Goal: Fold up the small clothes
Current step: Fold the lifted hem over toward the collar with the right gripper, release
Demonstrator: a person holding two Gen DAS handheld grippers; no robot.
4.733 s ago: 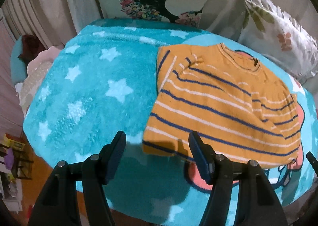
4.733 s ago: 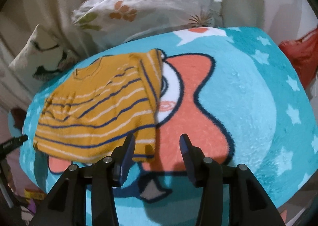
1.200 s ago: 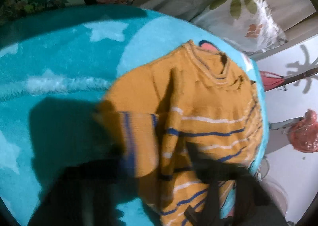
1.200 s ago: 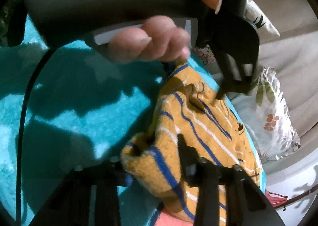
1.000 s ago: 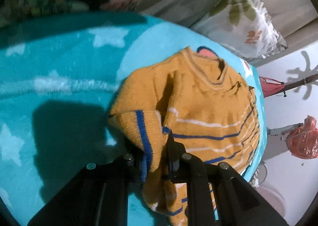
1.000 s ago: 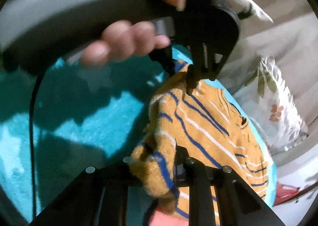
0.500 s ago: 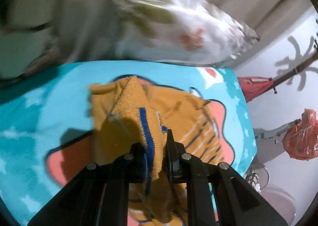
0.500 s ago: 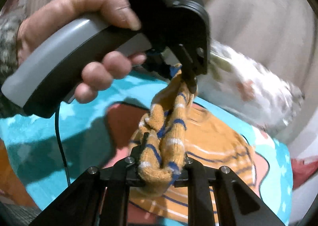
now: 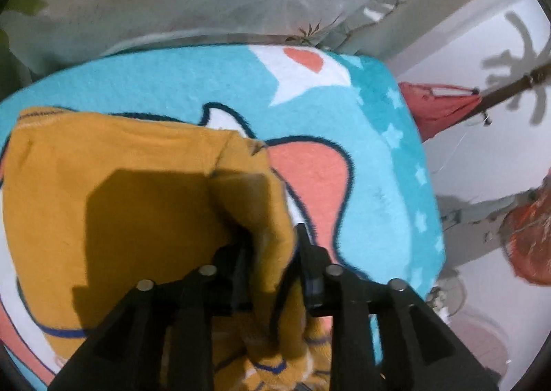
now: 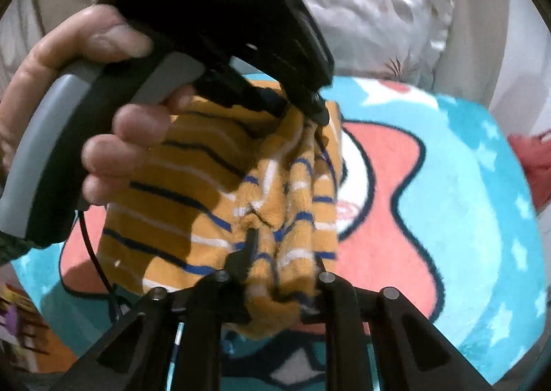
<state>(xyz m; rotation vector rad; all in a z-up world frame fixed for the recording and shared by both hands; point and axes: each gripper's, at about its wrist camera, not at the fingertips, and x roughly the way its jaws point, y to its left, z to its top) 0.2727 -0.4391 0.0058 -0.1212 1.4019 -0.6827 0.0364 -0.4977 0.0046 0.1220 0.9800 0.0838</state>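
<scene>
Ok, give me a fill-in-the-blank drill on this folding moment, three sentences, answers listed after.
1. Both grippers are shut on the same striped ____ garment.
2. The sweater lies on a fleece blanket whose background colour is ____.
3. In the right wrist view, the left gripper is held by a bare ____, while the right gripper clamps bunched fabric below it.

Missing words: yellow; turquoise; hand

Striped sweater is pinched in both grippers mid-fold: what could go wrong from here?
1. The right gripper holds a thick bunched wad of the striped sweater, so the edge may land crumpled rather than flat.
2. The left gripper is clamped on a thinner fold; uneven release could skew the fold line.
3. The fleece blanket looks grippy and may drag the lower layer.
</scene>
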